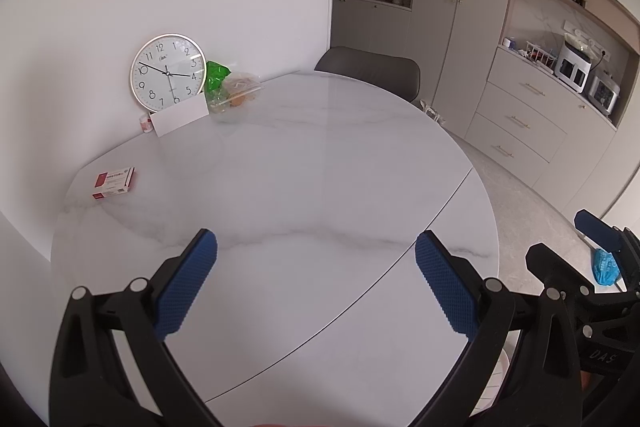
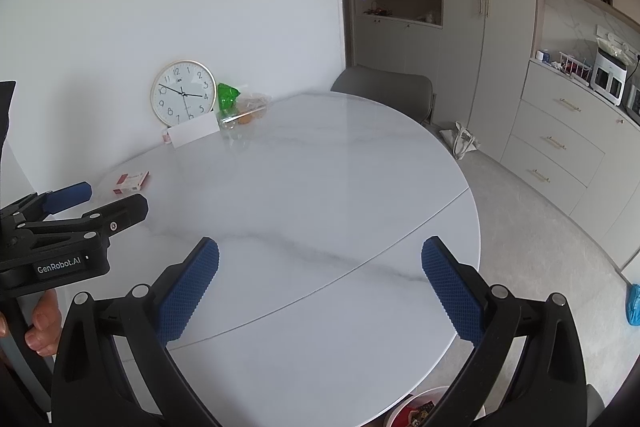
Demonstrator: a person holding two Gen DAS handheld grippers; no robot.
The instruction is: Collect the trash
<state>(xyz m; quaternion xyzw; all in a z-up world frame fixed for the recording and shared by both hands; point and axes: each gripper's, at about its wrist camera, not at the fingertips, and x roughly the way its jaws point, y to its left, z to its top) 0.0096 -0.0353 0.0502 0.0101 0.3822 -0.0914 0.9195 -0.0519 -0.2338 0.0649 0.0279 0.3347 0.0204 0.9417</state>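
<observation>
left gripper (image 1: 316,279): jaws wide apart, nothing between them, above near part of table (image 1: 320,167).
right gripper (image 2: 320,283): jaws also wide apart, holding nothing, just beside the left one.
trash place: far edge of table, near wall, right of clock (image 1: 168,71); well apart from both grippers.
green wrapper (image 1: 216,75): probably thin crinkled film, very light, soft; likely slippery, so better pinched at a fold or top edge.
clear bag (image 1: 240,91): looks like thin plastic with orange bits inside; light and floppy, may spill if taken from the bottom; take at gathered upper part.
box (image 1: 115,182): red and white carton, left side of table; stiff, light; grip across the narrow sides. Trash or not, cannot tell.
white card (image 1: 180,117): leaning before clock; thin, flat, hard to lift.
count: one wrapper, one bag, one box, one card, one clock, one chair (image 1: 372,69).
bin (image 2: 416,409): red rim under table edge, perhaps for trash; only part visible.
</observation>
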